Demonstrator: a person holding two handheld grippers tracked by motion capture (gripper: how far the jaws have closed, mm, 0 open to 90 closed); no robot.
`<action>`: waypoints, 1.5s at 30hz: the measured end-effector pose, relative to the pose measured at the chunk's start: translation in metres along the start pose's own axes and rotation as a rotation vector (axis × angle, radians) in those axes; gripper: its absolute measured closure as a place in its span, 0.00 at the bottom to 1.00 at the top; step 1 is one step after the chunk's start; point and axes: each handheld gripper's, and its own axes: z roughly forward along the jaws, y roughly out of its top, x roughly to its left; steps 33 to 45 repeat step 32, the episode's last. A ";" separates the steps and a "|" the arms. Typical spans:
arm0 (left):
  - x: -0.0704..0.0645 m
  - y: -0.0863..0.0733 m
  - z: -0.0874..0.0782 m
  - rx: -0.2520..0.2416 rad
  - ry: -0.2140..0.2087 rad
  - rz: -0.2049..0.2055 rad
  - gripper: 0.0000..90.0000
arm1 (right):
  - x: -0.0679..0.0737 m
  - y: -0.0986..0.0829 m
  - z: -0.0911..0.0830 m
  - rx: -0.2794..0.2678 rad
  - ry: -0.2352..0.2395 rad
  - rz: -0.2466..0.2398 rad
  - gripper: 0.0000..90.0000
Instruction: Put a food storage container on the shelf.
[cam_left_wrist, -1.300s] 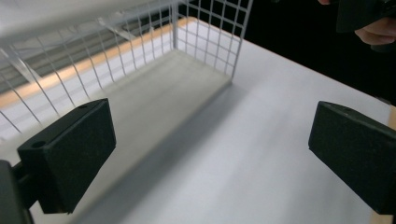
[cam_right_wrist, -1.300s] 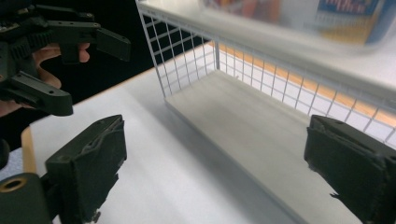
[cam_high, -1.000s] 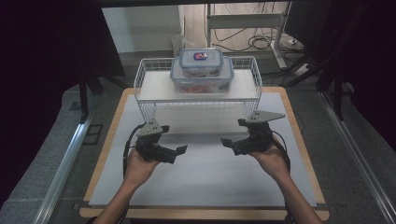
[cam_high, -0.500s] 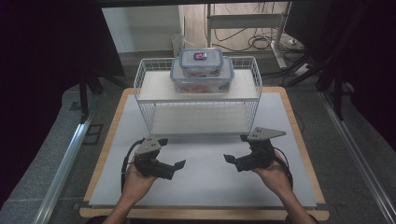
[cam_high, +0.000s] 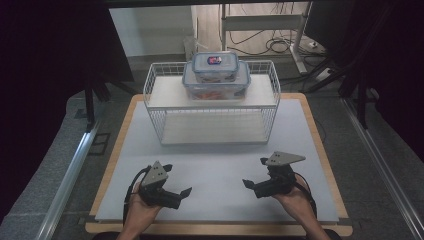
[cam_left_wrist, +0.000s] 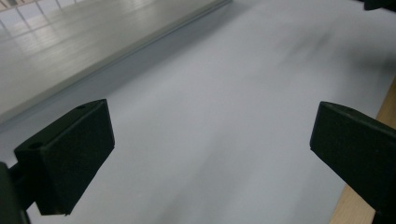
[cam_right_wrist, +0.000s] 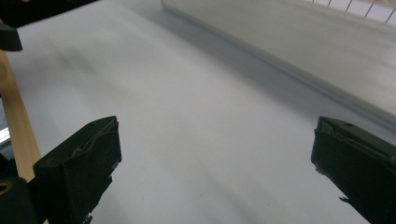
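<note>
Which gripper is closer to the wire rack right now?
Right, slightly. The right gripper sits below the rack's right front corner; the left gripper lies lower, nearer the table's near edge. Both are well short of it.

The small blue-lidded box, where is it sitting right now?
In the high view, the small blue-lidded box sits stacked on a larger clear container, on the top shelf of the white wire rack at the table's far side.

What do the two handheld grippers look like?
Both grippers, left and right, are black, each with two blocky black jaws and a grey three-cornered plate on top. A black cable loops from the left one. The person's forearms are bare, with no sleeves in view.
</note>
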 end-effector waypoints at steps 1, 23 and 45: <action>0.000 -0.002 0.000 0.004 0.005 0.000 0.00 | 0.000 -0.003 0.000 0.008 -0.003 -0.003 0.01; 0.002 -0.035 0.006 0.109 0.085 -0.004 0.00 | 0.003 -0.052 0.000 0.135 -0.036 -0.003 0.01; 0.004 -0.035 0.008 0.115 0.089 -0.008 0.00 | 0.001 -0.053 0.001 0.135 -0.034 -0.003 0.01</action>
